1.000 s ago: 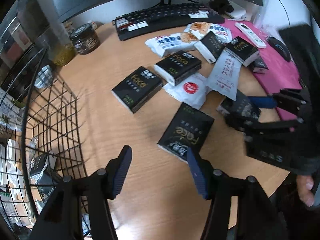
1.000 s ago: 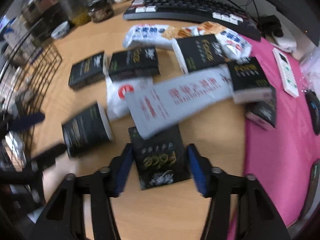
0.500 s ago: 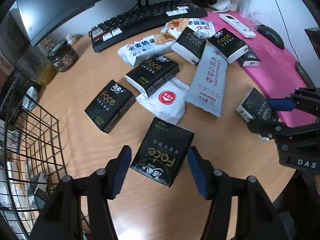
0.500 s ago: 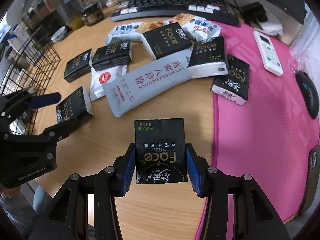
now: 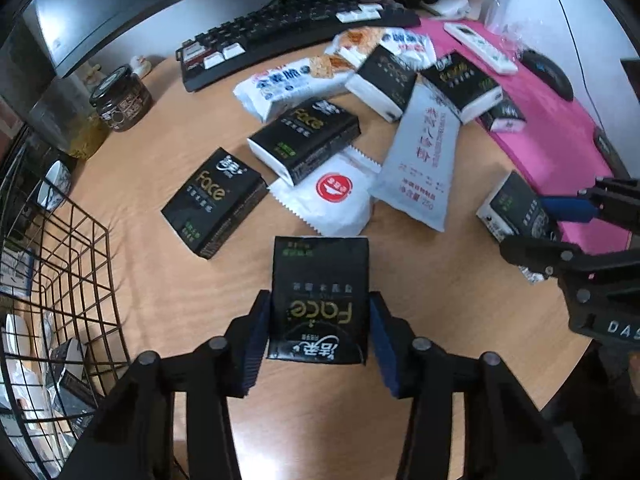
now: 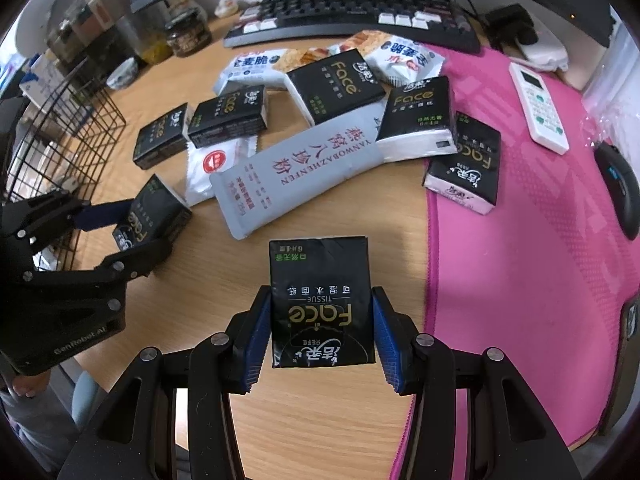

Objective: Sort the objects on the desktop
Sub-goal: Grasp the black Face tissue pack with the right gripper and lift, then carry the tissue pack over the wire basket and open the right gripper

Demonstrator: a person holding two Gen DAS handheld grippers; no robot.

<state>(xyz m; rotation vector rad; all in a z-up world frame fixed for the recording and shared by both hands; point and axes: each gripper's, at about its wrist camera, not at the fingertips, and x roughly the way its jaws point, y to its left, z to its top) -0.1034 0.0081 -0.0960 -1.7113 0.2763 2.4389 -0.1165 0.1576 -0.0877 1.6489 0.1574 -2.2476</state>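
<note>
Several black "Face" tissue packs lie among snack bags on the wooden desk (image 5: 168,280). My left gripper (image 5: 318,312) points steeply down with one black tissue pack (image 5: 320,288) between its blue pads. Its jaws are closing, and the pads touch the pack's two long sides. My right gripper (image 6: 322,312) is shut on a second black tissue pack (image 6: 320,292), its pads pressed on both sides. Each gripper also shows in the other view: the left gripper (image 6: 132,232) near the basket, the right gripper (image 5: 536,226) by the pink mat.
A black wire basket (image 5: 80,260) holding packs stands at the left edge. A grey sachet (image 6: 296,176), a white sachet (image 5: 336,196), snack bags (image 5: 280,84) and more tissue packs (image 5: 216,200) crowd the middle. Behind are a keyboard (image 6: 352,16) and a jar (image 5: 120,100). On the pink mat (image 6: 540,240) are a remote (image 6: 538,108) and a mouse (image 6: 620,184).
My left gripper came over the nearest tissue pack, which now sits between its pads, and the jaws narrowed onto it. The right gripper's view shifted and steadied, its pack still between the pads.
</note>
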